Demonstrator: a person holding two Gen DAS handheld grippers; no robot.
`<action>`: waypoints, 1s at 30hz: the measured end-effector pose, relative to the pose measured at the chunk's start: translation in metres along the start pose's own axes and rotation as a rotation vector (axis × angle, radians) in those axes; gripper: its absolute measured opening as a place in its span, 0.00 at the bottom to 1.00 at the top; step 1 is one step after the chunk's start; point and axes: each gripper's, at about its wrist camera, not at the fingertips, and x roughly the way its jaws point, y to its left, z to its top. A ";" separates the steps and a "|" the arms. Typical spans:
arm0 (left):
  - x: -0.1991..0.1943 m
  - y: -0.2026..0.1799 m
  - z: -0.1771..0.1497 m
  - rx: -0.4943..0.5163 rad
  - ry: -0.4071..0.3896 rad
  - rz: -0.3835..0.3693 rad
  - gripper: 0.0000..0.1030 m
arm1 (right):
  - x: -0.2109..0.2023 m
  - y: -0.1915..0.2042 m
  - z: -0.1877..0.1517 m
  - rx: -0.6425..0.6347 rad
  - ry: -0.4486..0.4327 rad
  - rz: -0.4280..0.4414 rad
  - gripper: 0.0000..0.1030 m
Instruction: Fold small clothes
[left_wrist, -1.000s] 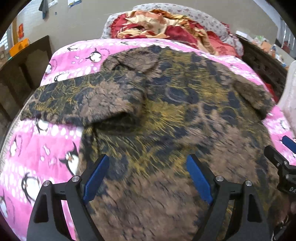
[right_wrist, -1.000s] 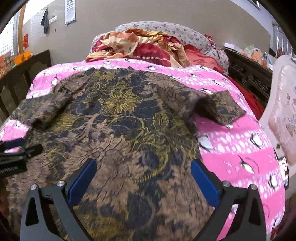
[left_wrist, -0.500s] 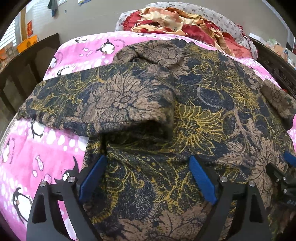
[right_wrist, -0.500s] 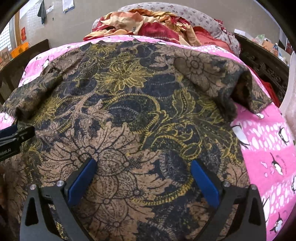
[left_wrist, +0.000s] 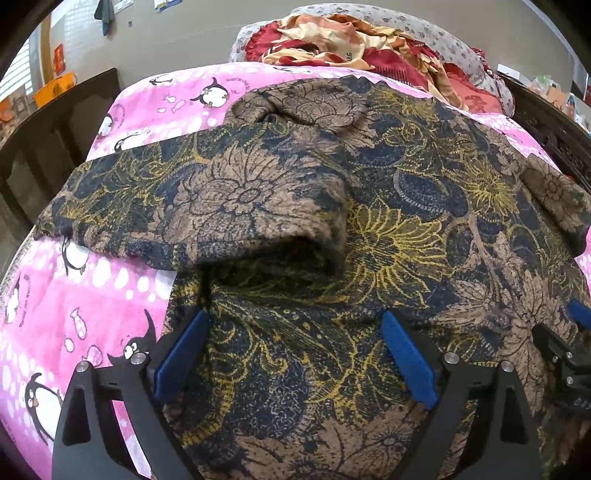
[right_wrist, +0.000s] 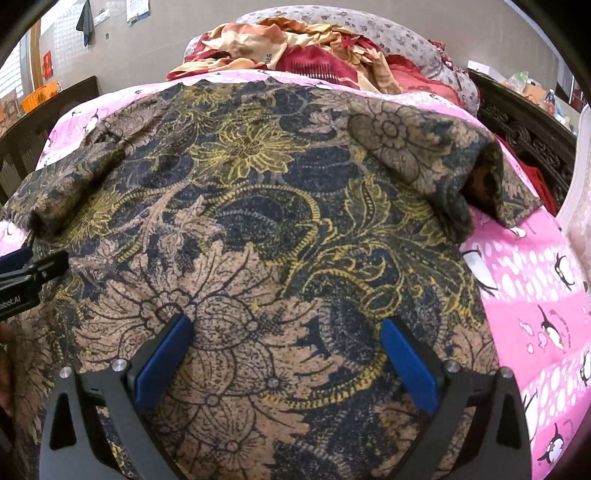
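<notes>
A dark floral shirt (left_wrist: 388, 236), navy, tan and yellow, lies spread flat on a pink penguin bedsheet (left_wrist: 74, 314). It also fills the right wrist view (right_wrist: 277, 229). Its left sleeve (left_wrist: 207, 206) is folded in over the body. Its right sleeve (right_wrist: 443, 162) lies bunched at the shirt's right edge. My left gripper (left_wrist: 291, 350) is open and empty, low over the shirt's left lower part. My right gripper (right_wrist: 284, 350) is open and empty over the shirt's lower middle. Each gripper shows at the edge of the other's view.
A heap of red and cream cloth (left_wrist: 354, 40) and a grey patterned pillow (right_wrist: 369, 33) lie at the bed's head. Dark wooden bed frame (right_wrist: 524, 136) runs along the right. A dark wooden piece (left_wrist: 55, 122) stands at the left.
Both grippers have moved forward and lower over the shirt, which now looms larger. Both stay open. The shirt has not moved.
</notes>
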 end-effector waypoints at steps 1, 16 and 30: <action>0.000 0.001 0.000 -0.002 0.000 -0.003 0.77 | 0.000 0.000 0.000 0.000 0.000 0.000 1.00; 0.000 0.002 0.000 -0.010 0.002 -0.013 0.77 | 0.000 0.000 -0.001 0.000 0.000 -0.001 1.00; 0.004 0.001 0.001 -0.012 0.010 -0.020 0.81 | 0.000 0.000 -0.001 0.001 -0.001 0.000 1.00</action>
